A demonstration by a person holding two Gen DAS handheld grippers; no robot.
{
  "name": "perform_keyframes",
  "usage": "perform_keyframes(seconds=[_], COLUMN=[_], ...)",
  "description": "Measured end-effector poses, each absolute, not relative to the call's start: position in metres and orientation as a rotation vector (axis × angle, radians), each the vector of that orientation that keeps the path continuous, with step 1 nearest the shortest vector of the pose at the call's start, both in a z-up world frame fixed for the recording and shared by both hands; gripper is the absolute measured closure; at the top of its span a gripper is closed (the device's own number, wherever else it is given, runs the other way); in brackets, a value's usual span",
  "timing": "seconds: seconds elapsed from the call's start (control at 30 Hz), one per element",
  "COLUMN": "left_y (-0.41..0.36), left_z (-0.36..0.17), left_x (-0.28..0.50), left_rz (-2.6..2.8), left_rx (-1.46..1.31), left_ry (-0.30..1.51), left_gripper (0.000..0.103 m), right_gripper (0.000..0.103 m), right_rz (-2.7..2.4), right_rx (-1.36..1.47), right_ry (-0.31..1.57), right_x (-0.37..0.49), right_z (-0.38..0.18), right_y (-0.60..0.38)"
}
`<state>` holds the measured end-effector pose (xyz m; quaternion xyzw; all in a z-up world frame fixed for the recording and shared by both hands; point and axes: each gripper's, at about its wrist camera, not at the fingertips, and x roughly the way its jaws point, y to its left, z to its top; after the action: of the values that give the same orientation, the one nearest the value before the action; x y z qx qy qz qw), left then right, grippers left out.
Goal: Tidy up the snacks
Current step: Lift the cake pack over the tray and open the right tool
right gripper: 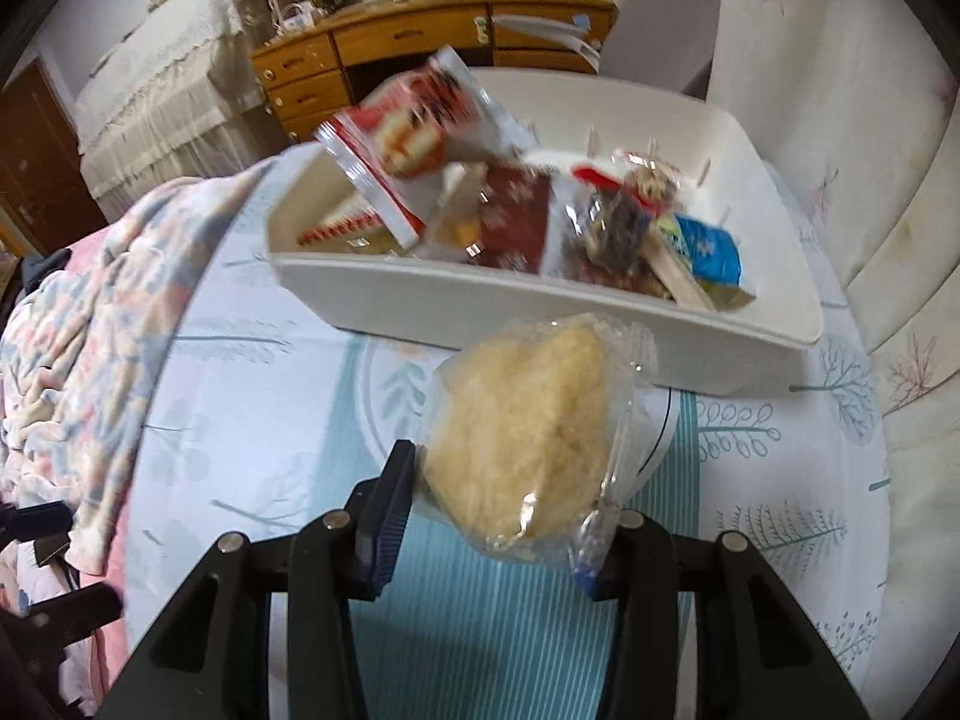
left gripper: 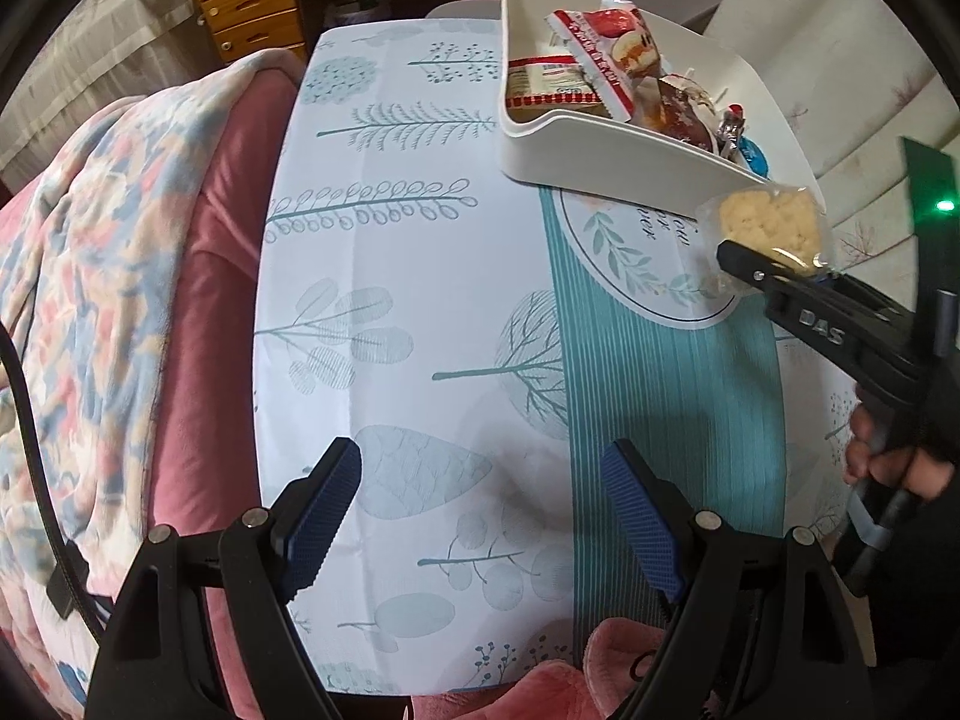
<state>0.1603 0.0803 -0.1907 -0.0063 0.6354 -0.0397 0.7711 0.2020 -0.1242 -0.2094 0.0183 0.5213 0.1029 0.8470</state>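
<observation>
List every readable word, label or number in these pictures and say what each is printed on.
"DAS": raised letters on the black arm of the right gripper, seen from the left wrist view.
Script on the tablecloth, beside its round leaf emblem: too distorted to read.
Print on the red and white snack packets in the white bin: too small and blurred.
Blue packet in the bin: unreadable.
Clear-wrapped rice cake: no text visible.

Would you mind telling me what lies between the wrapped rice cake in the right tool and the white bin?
Only bare tablecloth shows between the rice cake and the white bin, in the right wrist view.
</observation>
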Motion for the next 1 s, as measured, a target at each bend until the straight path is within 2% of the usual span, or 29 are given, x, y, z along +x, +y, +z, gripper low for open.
perform_keyframes(seconds=[0.43,0.8,0.9,0.97,1.0], left_y=[0.082,0.105,0.11,0.11,0.109], left_z=[-0.205,-0.205,-0.2,-0.197,-0.196], left_x=[0.186,0.19,0.188,0.185,0.185], left_rz=[-0.189,-0.132,-0.1,-0.078,-0.071], left_rx=[-0.039,-0.068,-0.082,-0.086,-0.086], left_ry=[1.405,1.381,1.357,1.349,1.349], left_gripper=[0.021,0.021,0.021,0.021,0.021], right_gripper=[0.058,0.057,0.05,0.033,0.031], right_rz=[0.108,-0.039,-0.051,-0.05,-0.05], right_rx=[0.046,-0.029,-0.021,-0.019,-0.021], right_ry=[0.882,0.885,0.886,0.881,0.878], right_x=[0.224,0.264,0.269,0.268,0.266], right_z=[-0.135,-0.149,-0.153,-0.154,-0.155], right_y=[-0.146,-0.171,-0.177,-0.182,-0.183])
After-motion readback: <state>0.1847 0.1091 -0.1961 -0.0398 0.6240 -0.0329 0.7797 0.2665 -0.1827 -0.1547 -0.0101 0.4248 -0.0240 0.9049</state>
